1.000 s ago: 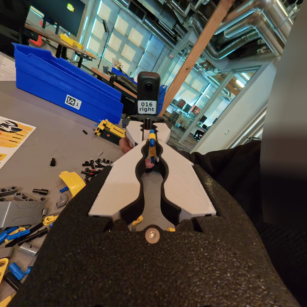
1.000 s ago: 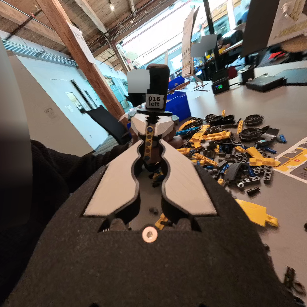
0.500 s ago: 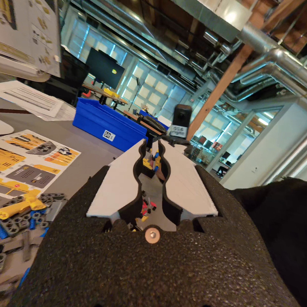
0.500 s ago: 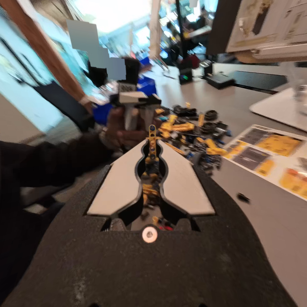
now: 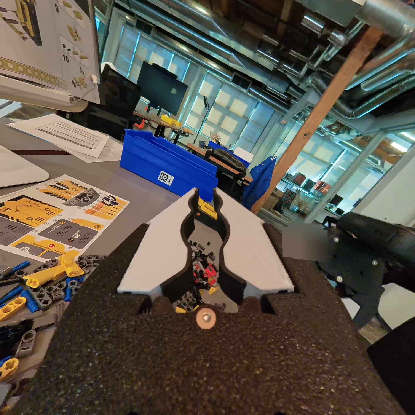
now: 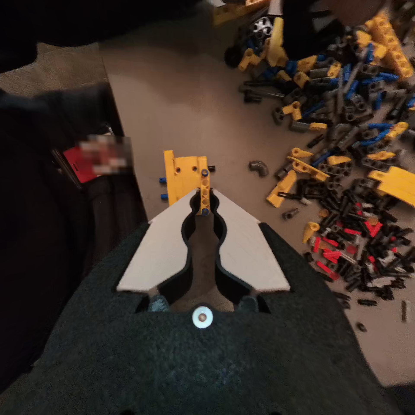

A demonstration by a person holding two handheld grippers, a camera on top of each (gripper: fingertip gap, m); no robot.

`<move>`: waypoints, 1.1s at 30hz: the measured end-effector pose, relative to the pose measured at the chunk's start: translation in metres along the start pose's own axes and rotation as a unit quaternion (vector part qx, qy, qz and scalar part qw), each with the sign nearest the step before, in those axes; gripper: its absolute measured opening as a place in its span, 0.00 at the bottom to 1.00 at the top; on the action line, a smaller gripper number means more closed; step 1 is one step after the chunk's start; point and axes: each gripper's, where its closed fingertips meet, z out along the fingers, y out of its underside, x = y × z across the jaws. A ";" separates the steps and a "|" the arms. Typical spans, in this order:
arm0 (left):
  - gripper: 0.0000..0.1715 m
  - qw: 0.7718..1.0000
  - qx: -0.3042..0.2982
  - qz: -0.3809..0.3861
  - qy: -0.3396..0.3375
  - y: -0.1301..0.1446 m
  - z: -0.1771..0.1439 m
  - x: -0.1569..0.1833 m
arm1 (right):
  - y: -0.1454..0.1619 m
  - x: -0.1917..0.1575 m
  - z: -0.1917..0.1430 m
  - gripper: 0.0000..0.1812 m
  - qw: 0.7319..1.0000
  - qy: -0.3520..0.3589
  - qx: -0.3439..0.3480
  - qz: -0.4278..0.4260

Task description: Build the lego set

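Right gripper (image 6: 204,190): clamped on a short yellow beam (image 6: 204,195) with blue pins at both ends, which stands up out of the tips.
Left gripper (image 5: 205,193): nothing held; tips stand a narrow gap apart (the yellow seen between them lies on the table beyond).
Beneath the beam: a yellow panel assembly (image 6: 182,177) with blue pins along one edge lies flat on the grey table (image 6: 175,107); the beam's far end hangs over its near edge, though contact cannot be told.
Under the left gripper: a heap of small black and red pins (image 5: 202,267).
Further out: a scatter of yellow, blue and grey parts (image 6: 341,94), a sticker sheet (image 5: 51,222), a blue bin (image 5: 166,166).
Blur: the right wrist view is smeared.
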 end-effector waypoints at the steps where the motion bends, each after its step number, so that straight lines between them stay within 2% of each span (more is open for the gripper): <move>1: 0.07 1.000 0.000 -0.005 0.003 0.000 0.000 0.001 | -0.001 -0.006 0.002 0.04 1.000 -0.011 -0.003 0.000; 7: 0.07 1.000 0.005 -0.023 0.020 -0.002 0.002 0.008 | 0.000 -0.009 0.008 0.04 1.000 -0.013 -0.027 -0.005; 17: 0.07 0.999 0.009 -0.024 0.028 -0.006 0.002 0.013 | -0.005 -0.013 0.010 0.04 0.999 -0.034 -0.015 0.012; 24: 0.03 0.999 0.010 0.001 0.034 -0.008 0.001 0.020 | -0.006 -0.016 0.012 0.04 0.999 -0.032 -0.020 0.000; 33: 0.03 0.999 -0.008 0.011 0.043 -0.002 0.004 0.027 | -0.007 -0.016 0.012 0.04 0.999 -0.043 -0.022 0.001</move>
